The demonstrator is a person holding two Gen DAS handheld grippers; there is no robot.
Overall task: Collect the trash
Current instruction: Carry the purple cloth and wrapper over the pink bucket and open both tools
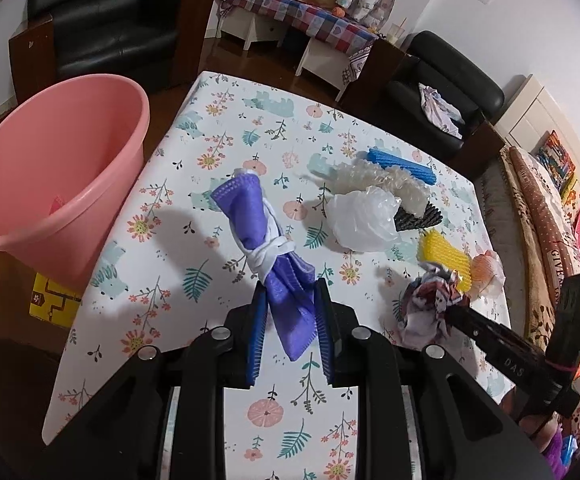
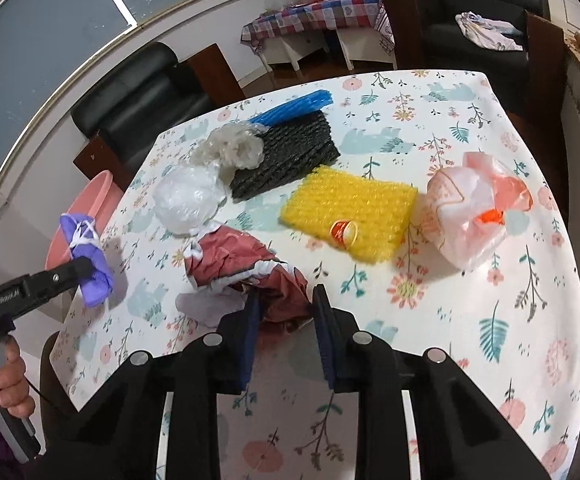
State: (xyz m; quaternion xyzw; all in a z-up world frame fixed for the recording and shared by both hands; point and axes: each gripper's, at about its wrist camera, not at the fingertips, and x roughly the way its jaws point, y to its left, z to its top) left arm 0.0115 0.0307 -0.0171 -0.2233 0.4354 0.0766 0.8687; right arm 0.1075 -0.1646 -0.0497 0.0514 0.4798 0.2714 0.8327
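On the floral tablecloth (image 2: pixel 449 320) most of the trash sits mid-table. Left gripper (image 1: pixel 290 300) jaws clamped on a purple face mask (image 1: pixel 268 232) bundled with its white straps, held up off the table, pink bin (image 1: pixel 50 168) to its left past the table edge. Right gripper (image 2: pixel 284 304) jaws pinching the near edge of a crumpled dark red wrapper (image 2: pixel 246 264) that rests on the table. Just beyond the wrapper: crumpled clear plastic bag (image 2: pixel 188 200), yellow foam net (image 2: pixel 349 212) with a small orange ring (image 2: pixel 343 232) on it, black foam net (image 2: pixel 286 156), blue foam net (image 2: pixel 290 110) behind it, wad of clear bubble wrap (image 2: pixel 232 148). Pale orange plastic bag (image 2: pixel 477 216) lies apart on the right. Nothing between mask and bin. Black armchairs beyond the table's far edge
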